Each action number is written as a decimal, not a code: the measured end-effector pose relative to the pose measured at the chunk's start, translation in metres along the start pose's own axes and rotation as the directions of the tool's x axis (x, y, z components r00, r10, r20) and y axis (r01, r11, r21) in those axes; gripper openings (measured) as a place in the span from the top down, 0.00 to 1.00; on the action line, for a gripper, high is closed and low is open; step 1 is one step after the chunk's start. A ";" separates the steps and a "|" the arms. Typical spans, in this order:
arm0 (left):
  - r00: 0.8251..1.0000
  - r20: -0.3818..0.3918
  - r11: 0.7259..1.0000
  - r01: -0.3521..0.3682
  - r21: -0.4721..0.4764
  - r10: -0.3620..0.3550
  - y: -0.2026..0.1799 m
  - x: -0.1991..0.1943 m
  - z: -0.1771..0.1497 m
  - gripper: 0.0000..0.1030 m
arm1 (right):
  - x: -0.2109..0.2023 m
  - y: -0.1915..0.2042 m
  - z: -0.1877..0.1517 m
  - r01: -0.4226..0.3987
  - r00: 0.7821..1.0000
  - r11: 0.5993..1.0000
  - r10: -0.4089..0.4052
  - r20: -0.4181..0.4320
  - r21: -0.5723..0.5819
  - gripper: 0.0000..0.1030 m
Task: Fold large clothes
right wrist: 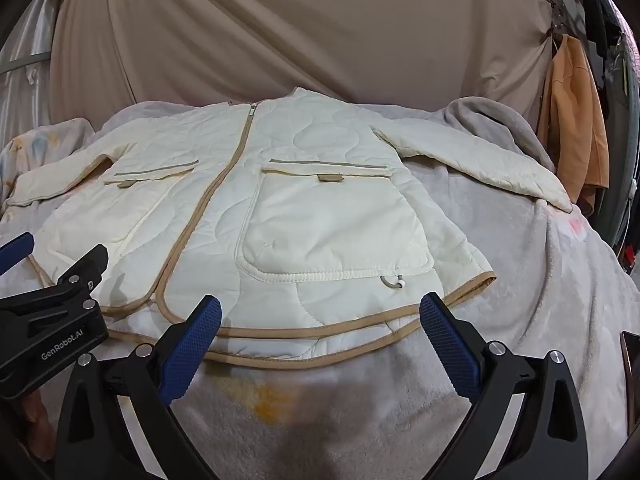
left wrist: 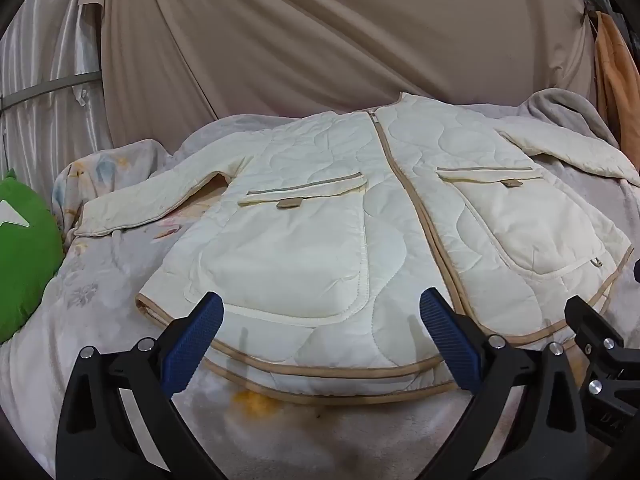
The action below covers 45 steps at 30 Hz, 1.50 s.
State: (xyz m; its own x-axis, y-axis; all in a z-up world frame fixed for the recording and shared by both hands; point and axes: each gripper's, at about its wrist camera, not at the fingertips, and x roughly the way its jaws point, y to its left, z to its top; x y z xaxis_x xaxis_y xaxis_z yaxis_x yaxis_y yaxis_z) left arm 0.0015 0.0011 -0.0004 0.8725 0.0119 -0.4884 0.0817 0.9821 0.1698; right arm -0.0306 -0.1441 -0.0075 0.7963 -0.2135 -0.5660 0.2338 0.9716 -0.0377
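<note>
Backdrop: beige draped curtain [left wrist: 320, 40], hanging behind the far edge of the jacket and filling the upper part of both views.

Bed [right wrist: 560, 300]: covered with a pale grey fleecy blanket, patterned faintly with flowers to the jacket's left; a yellow-orange stain [left wrist: 256, 400] shows on the cover just in front of the jacket's hem.

Jacket [left wrist: 320, 220]: cream quilted, tan binding along hem and front. It lies flat on the bed, front up, zipped closed, collar toward the curtain, hem toward the cameras. Both sleeves are spread outward from the body, resting on the blanket.

Green cushion [left wrist: 24, 256]: on the bed, well to the left of the jacket, past its left-hand sleeve cuff.

Orange garment [right wrist: 572, 128]: hanging beyond the jacket's right-hand sleeve, at the curtain's right edge.

Patch pockets, two, each with a flap and a small tan tab: one either side of the jacket's zip [left wrist: 396, 168]. A short drawcord loop [right wrist: 392, 282] sits below the right-hand pocket, near the hem.

Left tongs [left wrist: 320, 336]: black frame, blue ribbed pads, spread wide apart with nothing between them, hovering over the jacket's hem to the left of the zip.

Right tongs [right wrist: 320, 336]: same make, likewise spread wide and empty, over the hem to the right of the zip, just beside the left tongs.
</note>
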 end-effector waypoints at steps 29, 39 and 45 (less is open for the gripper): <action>0.995 -0.097 1.000 0.022 0.019 -0.020 -0.016 0.010 -0.002 0.07 | 0.001 0.003 0.003 -0.001 0.999 1.000 0.001 -0.035 0.002 0.06; 0.995 -0.101 1.000 0.023 0.019 -0.021 -0.016 0.011 -0.003 0.07 | 0.003 0.003 0.003 -0.008 0.999 1.000 0.008 -0.045 0.007 0.06; 0.995 -0.102 1.000 0.024 0.019 -0.022 -0.015 0.011 -0.002 0.07 | 0.003 0.003 0.003 -0.008 0.999 1.000 0.008 -0.045 0.006 0.06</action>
State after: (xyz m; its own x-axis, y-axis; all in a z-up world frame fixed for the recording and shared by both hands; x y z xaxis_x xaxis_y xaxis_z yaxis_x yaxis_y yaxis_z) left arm 0.0090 -0.0135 -0.0106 0.8169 0.0097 -0.5766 0.1116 0.9783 0.1746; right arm -0.0261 -0.1420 -0.0069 0.7725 -0.2006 -0.6026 0.2308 0.9726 -0.0279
